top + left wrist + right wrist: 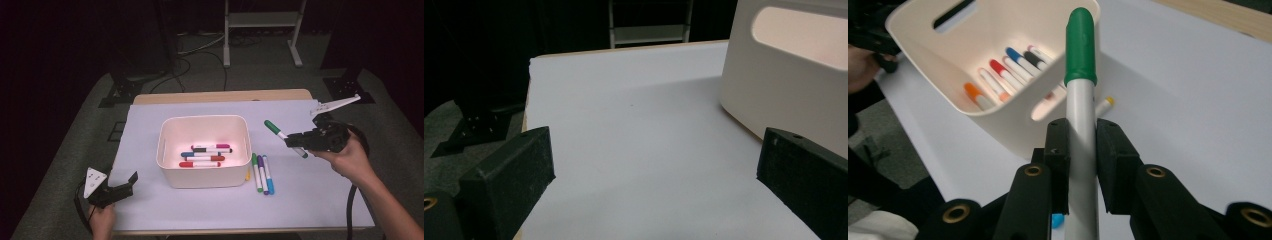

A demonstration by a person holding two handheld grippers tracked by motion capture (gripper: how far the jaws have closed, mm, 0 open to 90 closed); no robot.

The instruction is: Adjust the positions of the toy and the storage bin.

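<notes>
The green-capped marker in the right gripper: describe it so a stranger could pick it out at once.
Start at the white bin in the middle of the table, then look to its right, above the three markers on the table. There the right gripper is shut on a green-capped marker with a white barrel. It alone is off the table, cap pointing toward the bin.

White-covered table point(210, 210) with a cream bin point(205, 176) and three markers point(263, 174) just beside it.
</notes>
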